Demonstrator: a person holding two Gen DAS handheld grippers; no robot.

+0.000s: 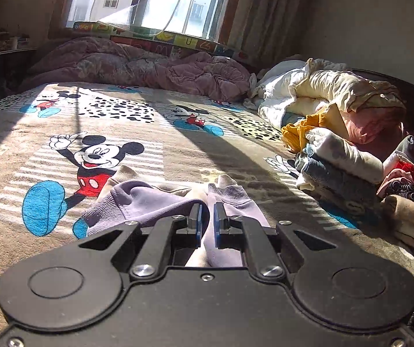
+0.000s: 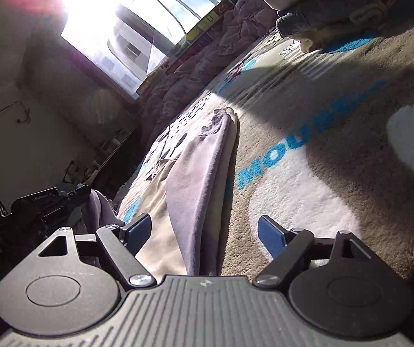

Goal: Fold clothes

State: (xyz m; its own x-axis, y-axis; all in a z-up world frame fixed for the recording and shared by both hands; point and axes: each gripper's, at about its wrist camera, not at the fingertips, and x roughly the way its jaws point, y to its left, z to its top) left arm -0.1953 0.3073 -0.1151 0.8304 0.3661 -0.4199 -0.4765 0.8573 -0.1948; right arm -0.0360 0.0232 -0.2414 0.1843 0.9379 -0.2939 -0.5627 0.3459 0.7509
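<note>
Pinching: left gripper, fingers nearly together on a fold of the lilac garment
Right gripper: fingers wide apart, straddling the garment's edge, gripping nothing
Garment: lying on the cartoon-mouse blanket, near edge
Clothes pile: right side of bed, well apart

You are working in a home bedroom. The work surface is a bed covered by a cartoon-mouse blanket. At 12 o'clock, a crumpled mauve quilt lies along the far edge, below a sunlit window that faces an apartment block. At 2 o'clock, loose bedding is bunched up; at 3 o'clock, a pile of mixed clothes rests on the blanket. Curtains hang right of the window.
</note>
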